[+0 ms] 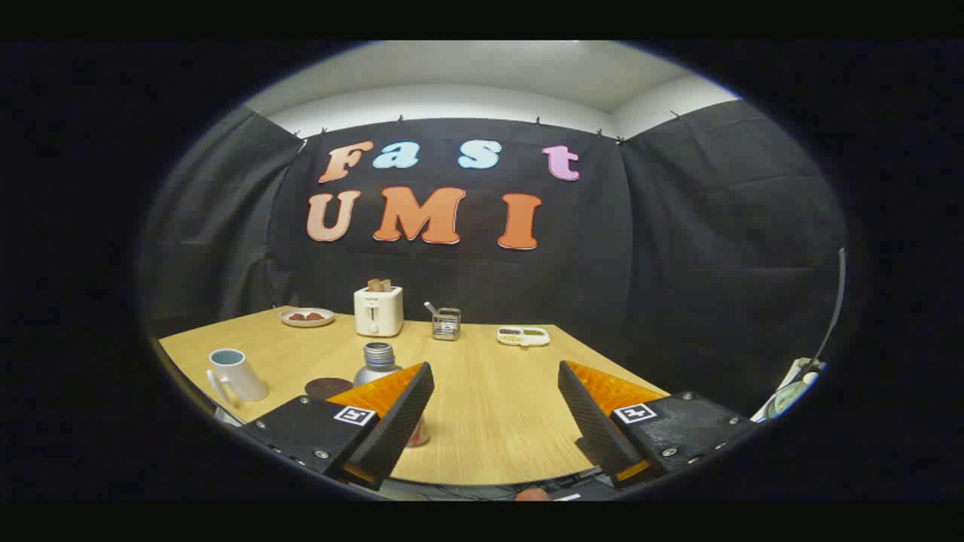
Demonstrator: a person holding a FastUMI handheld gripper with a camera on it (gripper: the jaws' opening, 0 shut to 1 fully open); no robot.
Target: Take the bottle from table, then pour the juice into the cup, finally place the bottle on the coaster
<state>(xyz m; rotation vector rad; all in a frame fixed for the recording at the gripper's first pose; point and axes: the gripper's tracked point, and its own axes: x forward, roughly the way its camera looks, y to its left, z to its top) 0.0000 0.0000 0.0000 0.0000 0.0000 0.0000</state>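
Hand-held gripper (495,418) above near edge of desk (489,406), fingers wide apart, nothing between them. Bottle (376,363), metal-looking with ribbed neck, upright, partly hidden behind left finger (395,421), not gripped. Dark round coaster (327,388) just beside bottle; white cup (235,374) further out on that side. Toaster (378,310), plate, caddy at far edge. Judged step: approach, grasp not yet begun. Next move calls for swing left, centre bottle between fingers, then close.
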